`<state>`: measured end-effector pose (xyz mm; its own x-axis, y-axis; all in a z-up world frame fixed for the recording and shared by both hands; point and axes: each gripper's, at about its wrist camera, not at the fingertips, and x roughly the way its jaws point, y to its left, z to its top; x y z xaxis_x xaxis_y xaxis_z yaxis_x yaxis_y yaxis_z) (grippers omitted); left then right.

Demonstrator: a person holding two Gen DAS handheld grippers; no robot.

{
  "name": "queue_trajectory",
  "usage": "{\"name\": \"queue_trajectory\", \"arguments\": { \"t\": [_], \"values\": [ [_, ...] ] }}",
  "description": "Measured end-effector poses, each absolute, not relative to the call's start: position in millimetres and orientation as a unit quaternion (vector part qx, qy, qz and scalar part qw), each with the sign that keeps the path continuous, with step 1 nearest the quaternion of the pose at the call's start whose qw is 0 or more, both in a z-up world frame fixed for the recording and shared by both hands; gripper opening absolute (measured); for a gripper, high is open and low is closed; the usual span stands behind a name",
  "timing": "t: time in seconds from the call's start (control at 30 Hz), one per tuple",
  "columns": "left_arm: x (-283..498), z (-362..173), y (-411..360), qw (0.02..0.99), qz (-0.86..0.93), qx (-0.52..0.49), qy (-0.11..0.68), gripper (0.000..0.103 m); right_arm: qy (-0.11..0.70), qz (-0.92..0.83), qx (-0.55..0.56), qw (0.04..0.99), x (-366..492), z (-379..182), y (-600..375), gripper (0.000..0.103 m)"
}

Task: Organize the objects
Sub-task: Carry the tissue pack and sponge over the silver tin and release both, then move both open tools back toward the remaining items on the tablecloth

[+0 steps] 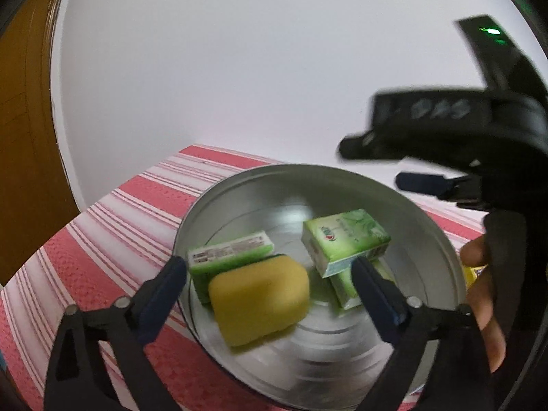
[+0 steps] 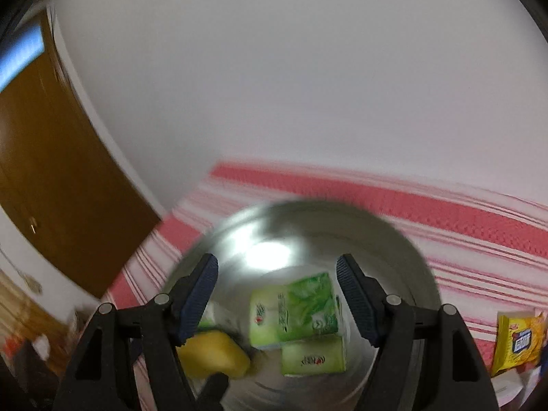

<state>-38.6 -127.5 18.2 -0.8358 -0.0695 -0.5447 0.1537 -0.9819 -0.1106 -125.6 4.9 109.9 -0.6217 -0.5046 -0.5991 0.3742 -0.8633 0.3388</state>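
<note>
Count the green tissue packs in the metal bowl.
2: one green tissue pack lies tilted on top, the other tissue pack is partly beneath it, both inside the metal bowl. More could be hidden.

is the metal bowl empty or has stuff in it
Not empty: the metal bowl holds a yellow sponge, a packaged green sponge and two green tissue packs.

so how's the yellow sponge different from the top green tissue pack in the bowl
The yellow sponge is plain, with rounded corners; the top green tissue pack is printed and sharp-edged. The sponge leans on a green-and-white wrapped sponge; the pack rests tilted on a second pack. Both lie inside the metal bowl, ungripped.
</note>
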Motion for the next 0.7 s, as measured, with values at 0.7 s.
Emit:
{"name": "queue_trajectory", "arguments": {
  "t": [0.7],
  "values": [
    [-34.7,18.9,-120.2,0.102,-0.972,0.209,0.029,0.103,-0.01,-0.996,0.077,0.035,9.9,95.9,98.0,0.074]
  ]
}}
